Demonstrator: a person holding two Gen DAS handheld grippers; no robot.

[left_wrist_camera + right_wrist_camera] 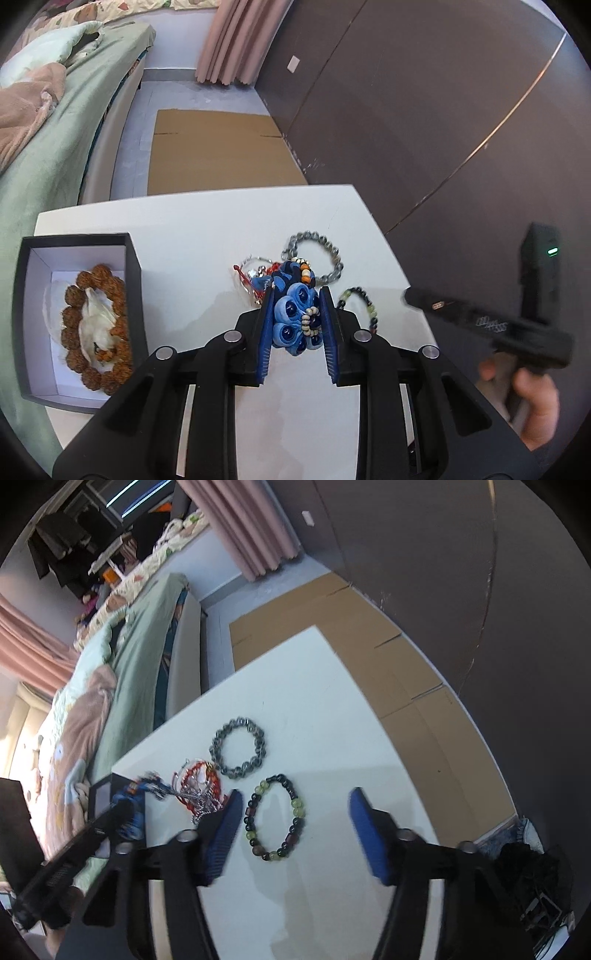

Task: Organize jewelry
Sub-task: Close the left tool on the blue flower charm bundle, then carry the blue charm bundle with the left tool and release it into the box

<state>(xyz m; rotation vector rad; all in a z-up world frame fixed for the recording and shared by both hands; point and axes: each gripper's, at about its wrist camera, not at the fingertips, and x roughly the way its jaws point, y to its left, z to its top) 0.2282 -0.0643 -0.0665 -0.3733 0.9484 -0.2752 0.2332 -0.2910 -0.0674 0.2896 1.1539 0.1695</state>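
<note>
My left gripper (297,325) is shut on a blue bead bracelet (295,317) with cream and orange beads, held above the white table (207,236). A black box (79,314) at the left holds a brown bead bracelet (74,317) and white paper. A grey bead bracelet (238,749), a red and silver tangle (199,786) and a green and black bracelet (275,818) lie on the table. My right gripper (293,827) is open and empty, above the green and black bracelet. The left gripper shows blurred at the left in the right wrist view (122,812).
A bed with green bedding (55,147) runs along the table's left side. Flattened cardboard (218,147) lies on the floor beyond the table. A dark wall (424,110) stands to the right. The table's far edge (195,197) is near the jewelry.
</note>
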